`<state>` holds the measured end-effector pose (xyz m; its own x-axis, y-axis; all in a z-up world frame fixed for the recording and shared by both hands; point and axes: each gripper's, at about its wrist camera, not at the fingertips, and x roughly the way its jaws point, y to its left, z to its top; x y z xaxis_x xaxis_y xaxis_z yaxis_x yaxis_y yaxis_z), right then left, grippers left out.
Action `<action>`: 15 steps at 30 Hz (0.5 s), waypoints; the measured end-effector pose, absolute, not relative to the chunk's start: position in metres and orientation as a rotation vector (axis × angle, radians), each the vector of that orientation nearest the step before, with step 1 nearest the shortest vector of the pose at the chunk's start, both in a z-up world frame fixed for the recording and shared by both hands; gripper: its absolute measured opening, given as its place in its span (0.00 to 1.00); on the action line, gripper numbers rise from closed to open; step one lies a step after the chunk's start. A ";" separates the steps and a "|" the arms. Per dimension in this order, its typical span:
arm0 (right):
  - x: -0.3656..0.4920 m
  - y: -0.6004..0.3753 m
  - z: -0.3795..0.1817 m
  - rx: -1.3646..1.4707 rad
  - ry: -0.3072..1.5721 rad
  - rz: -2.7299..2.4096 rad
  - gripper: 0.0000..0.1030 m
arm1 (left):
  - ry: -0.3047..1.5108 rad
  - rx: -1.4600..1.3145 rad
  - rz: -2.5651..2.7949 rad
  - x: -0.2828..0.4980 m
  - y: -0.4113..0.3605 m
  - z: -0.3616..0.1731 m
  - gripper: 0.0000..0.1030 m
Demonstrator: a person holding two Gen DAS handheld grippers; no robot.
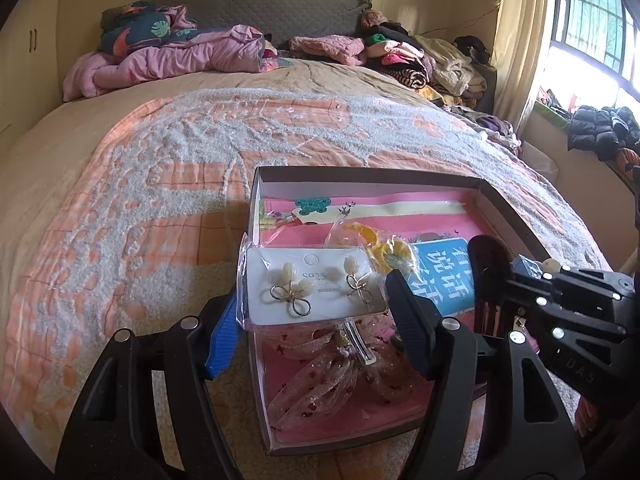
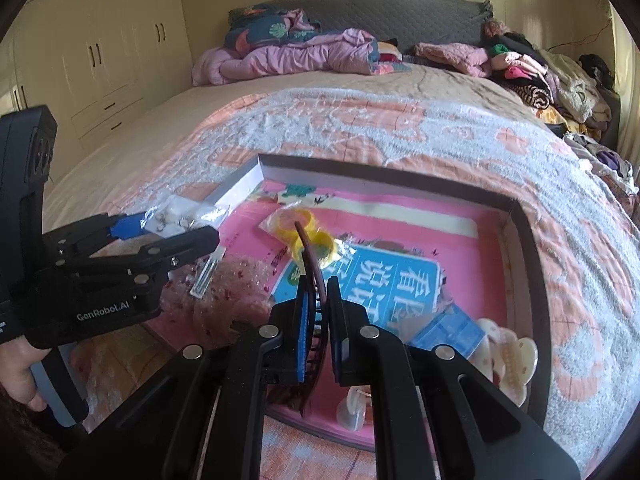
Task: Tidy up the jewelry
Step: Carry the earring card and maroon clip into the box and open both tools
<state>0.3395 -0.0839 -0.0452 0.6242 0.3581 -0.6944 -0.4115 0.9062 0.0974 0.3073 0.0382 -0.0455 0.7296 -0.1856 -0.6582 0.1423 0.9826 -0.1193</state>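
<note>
The likeliest slip is the earring card (image 1: 316,284) sliding out of the left gripper (image 1: 320,308). Its jaws stand about half open and pinch only the side edges of the card's slick plastic sleeve, so a tilt or a jolt could let it twist free and drop askew onto the bow (image 1: 340,376) below, or over the box (image 1: 516,216) wall onto the bed (image 1: 160,152).

The right gripper (image 2: 318,312) has its jaws nearly closed on a thin dark comb (image 2: 312,256). It is held on edge and juts forward past the jaw tips (a long lever on a narrow grip), so a knock against the blue card (image 2: 384,284) or the yellow rings (image 2: 308,232) could pivot it loose.

The two grippers are also close together over the box, and a careless move could bump one against the other.

The earring card spans the left jaws side to side, hovering over the box's near-left part. The comb runs lengthwise between the right jaws, above the box's middle.
</note>
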 end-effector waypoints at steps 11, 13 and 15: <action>0.329 -0.087 -0.050 -0.067 0.799 0.448 0.11 | 0.749 -0.061 -0.177 0.302 0.037 -0.049 0.61; 0.327 -0.089 -0.051 -0.073 0.802 0.438 0.12 | 0.753 -0.064 -0.175 0.302 0.037 -0.049 0.63; 0.325 -0.093 -0.051 -0.063 0.804 0.434 0.17 | 0.755 -0.063 -0.171 0.301 0.037 -0.049 0.64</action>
<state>0.3248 -0.0933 -0.0514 0.6110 0.3518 -0.7092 -0.3992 0.9105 0.1078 0.3006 0.0373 -0.0493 0.7153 -0.1771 -0.6760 0.1322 0.9842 -0.1180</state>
